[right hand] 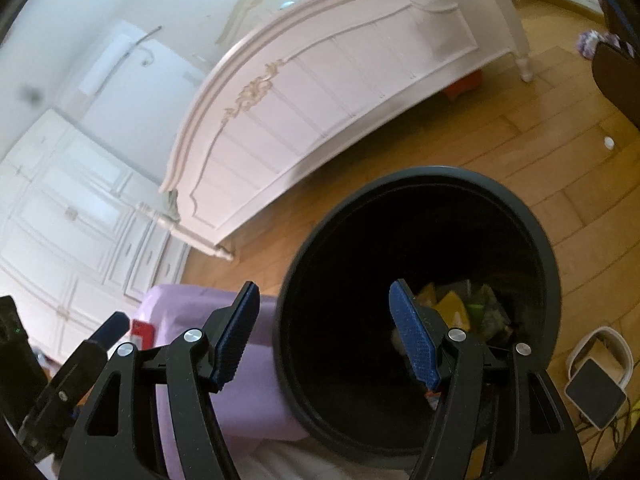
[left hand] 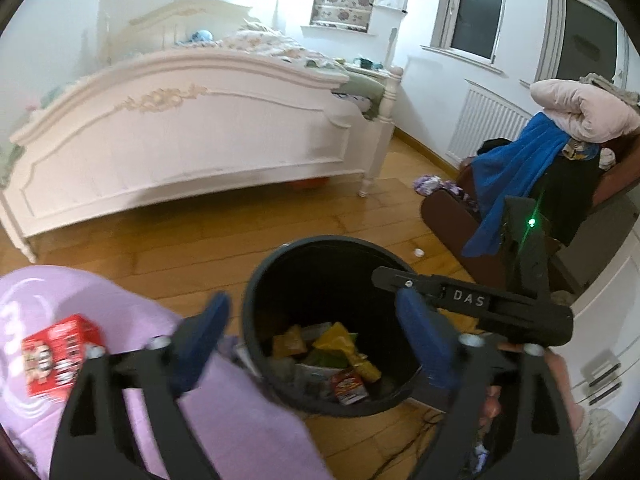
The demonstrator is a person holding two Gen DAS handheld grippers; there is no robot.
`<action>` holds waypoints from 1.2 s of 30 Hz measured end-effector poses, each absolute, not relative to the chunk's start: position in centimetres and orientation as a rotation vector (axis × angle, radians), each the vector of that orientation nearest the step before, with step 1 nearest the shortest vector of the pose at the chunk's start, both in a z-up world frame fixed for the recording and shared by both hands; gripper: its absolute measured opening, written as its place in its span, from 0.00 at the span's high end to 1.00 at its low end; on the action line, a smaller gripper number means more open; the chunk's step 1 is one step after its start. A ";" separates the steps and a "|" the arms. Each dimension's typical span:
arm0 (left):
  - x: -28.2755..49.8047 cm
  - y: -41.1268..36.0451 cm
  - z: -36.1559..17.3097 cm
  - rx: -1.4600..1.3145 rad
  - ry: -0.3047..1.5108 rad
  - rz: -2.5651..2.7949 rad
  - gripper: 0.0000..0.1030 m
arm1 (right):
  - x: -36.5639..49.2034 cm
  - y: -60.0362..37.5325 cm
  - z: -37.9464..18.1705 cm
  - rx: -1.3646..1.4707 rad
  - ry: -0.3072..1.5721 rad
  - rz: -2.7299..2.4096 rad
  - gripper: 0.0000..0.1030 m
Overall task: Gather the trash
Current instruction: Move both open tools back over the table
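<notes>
A black round trash bin stands on the wooden floor and holds several colourful wrappers. It also shows in the right wrist view, with the wrappers deep inside. My left gripper is open and empty above the bin's near rim. My right gripper is open and empty over the bin's left rim; its body also shows in the left wrist view. A red printed box lies on a purple cloth left of the bin.
A white bed footboard stands beyond the bin. A brown chair piled with blue and pink clothes is at the right. A small white cap lies on the floor. A white device with cables lies right of the bin.
</notes>
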State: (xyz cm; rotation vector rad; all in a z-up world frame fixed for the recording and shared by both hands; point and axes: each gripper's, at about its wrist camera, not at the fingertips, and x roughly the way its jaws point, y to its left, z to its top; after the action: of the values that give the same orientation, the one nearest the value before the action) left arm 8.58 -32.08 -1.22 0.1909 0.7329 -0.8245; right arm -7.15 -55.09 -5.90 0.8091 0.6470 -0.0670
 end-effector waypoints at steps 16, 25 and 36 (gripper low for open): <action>7.1 -22.4 0.9 0.179 0.647 -0.625 0.05 | -5.1 -45.0 -0.8 0.639 0.669 0.079 0.23; 7.9 -14.0 -0.1 0.059 0.697 -0.487 0.05 | -3.6 -37.6 1.4 0.471 0.714 0.180 0.23; 9.6 -4.9 -3.0 0.011 0.831 -0.334 0.06 | -2.9 -27.0 2.4 0.213 0.785 0.363 0.23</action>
State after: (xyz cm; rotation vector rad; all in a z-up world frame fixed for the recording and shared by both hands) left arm 9.56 -4.91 -2.96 0.0105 0.8310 -0.3339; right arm -2.91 -27.02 2.42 0.2126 0.7852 0.3630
